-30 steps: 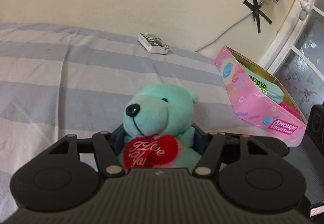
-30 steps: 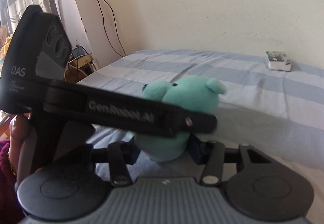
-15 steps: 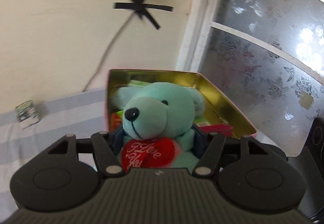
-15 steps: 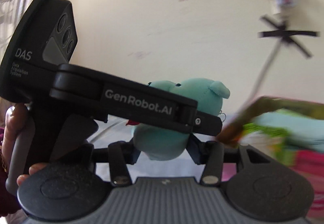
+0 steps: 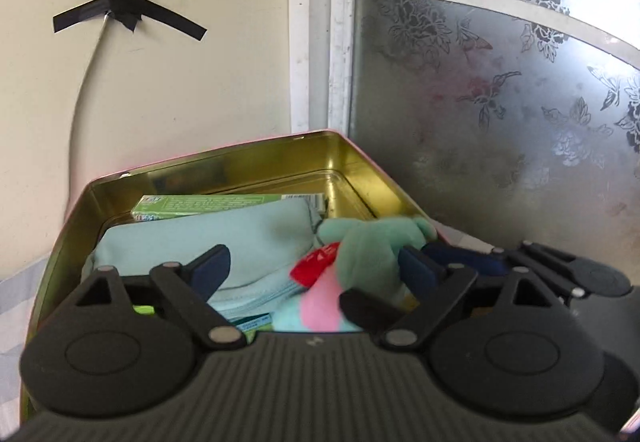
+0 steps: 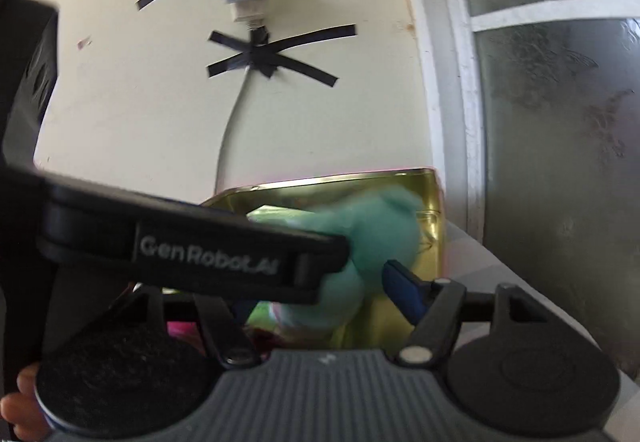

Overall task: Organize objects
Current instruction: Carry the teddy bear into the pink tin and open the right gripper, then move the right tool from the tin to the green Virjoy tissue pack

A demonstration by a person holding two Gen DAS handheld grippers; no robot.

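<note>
L gripper (image 5: pixel 308 274) is now being seen w/ jaws spread; 0.5 s ago they were clamping the teddy (image 5: pixel 360 262), which is being dropped sideways into the tin (image 5: pixel 224 166) onto a blue pouch (image 5: pixel 208 238). Placement prob. nearly done. R gripper (image 6: pixel 320 282): L arm is blocking one finger, so grip can't be told.
</note>
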